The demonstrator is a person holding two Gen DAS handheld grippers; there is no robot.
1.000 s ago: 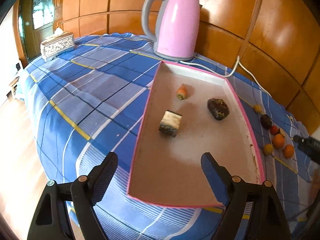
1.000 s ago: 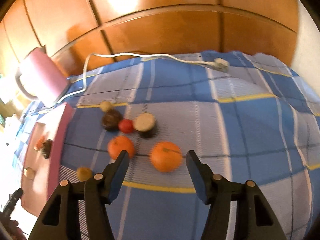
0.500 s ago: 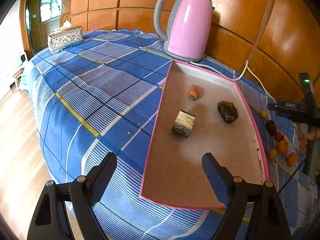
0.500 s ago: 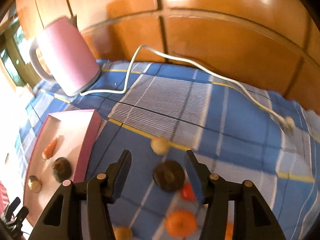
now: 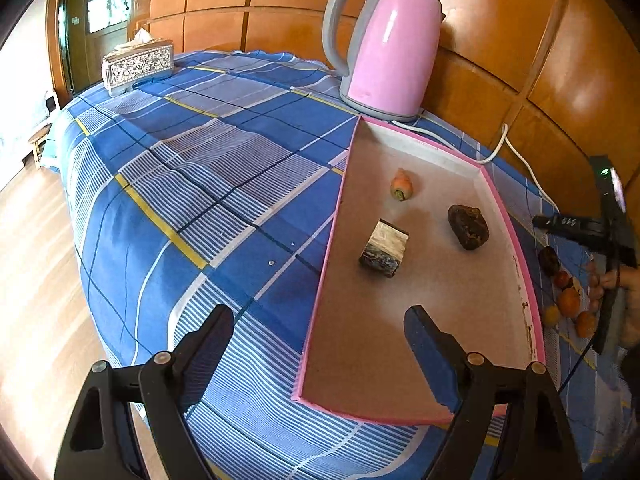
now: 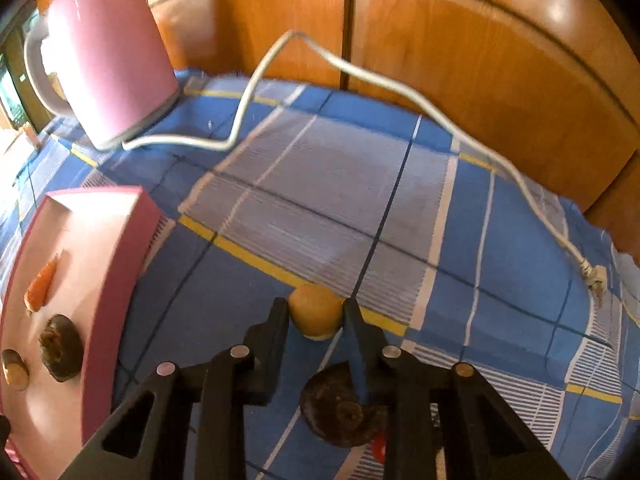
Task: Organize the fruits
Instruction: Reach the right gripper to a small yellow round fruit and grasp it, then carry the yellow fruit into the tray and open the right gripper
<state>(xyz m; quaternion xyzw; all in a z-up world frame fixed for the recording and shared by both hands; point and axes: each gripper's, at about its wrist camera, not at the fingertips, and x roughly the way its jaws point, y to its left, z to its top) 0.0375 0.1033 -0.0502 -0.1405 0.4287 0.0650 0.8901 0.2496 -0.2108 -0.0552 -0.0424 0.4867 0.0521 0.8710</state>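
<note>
A table under a blue checked cloth (image 5: 208, 184) with yellow stripes holds a shallow pink-rimmed cardboard tray (image 5: 400, 356) and a pink electric kettle (image 5: 390, 46) behind it. The left gripper (image 5: 320, 344) hovers over the tray's near edge, jaws wide apart and empty. Right of the tray, the right gripper (image 6: 316, 316) has just closed its jaws onto a small round yellow fruit (image 6: 316, 312) resting on the cloth
</note>
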